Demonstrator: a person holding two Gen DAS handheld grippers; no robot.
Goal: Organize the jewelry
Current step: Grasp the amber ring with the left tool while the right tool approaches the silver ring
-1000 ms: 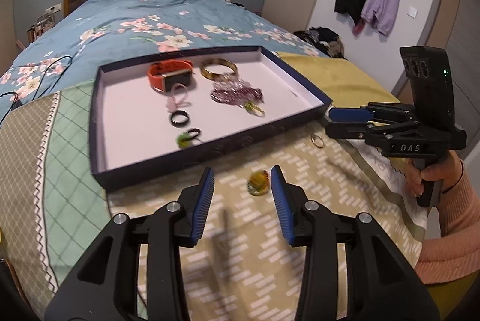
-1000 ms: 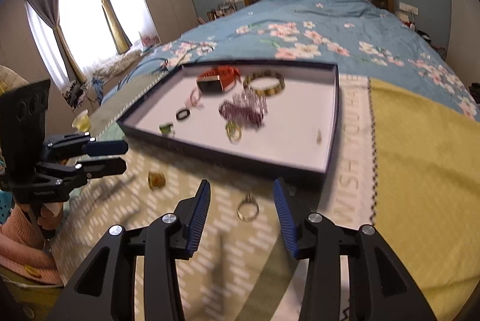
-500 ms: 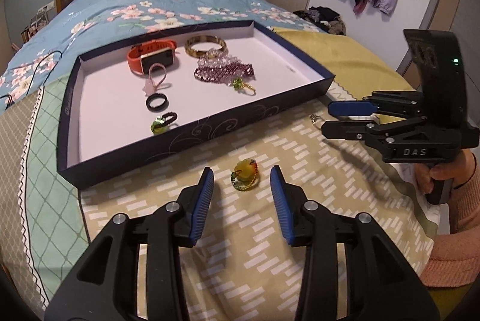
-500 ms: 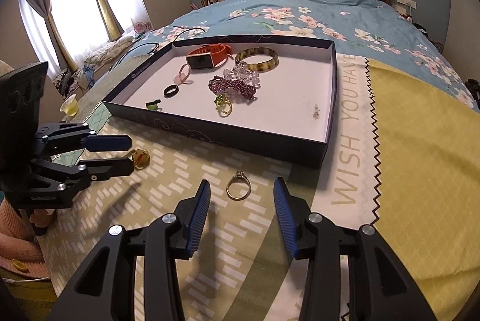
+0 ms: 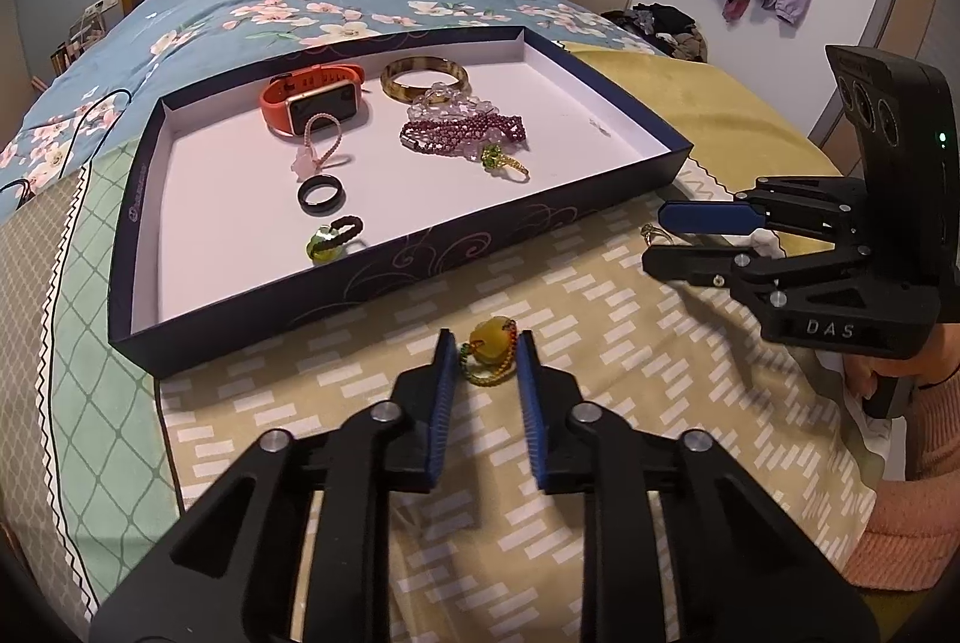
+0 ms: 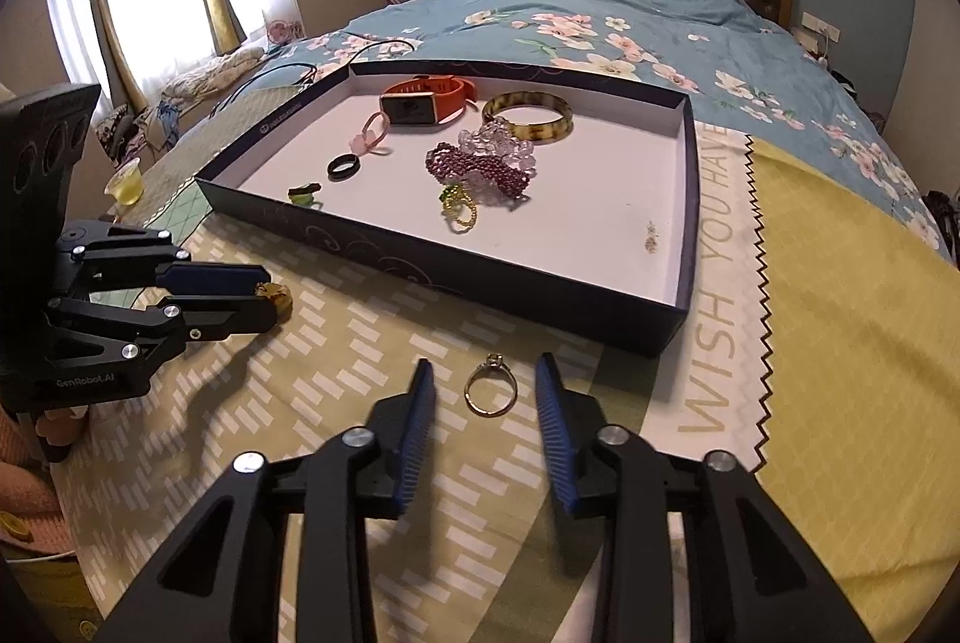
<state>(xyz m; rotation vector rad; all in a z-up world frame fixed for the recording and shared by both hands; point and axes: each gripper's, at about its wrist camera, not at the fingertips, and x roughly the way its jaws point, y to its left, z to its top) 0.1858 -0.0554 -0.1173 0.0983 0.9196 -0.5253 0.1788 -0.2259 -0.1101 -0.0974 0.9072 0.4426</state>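
While both sets of jaws are closing, nothing is gripped yet. The left gripper is set around a yellow bead charm on the patterned blanket, and the charm sits between the blue pads with a thin gap on each side. The right gripper is placed around a gold ring, which lies flat on the blanket, clear of both pads. Just past them, a dark tray is seen, and inside it an orange watch, a brown bangle, purple beads and a black ring are laid.
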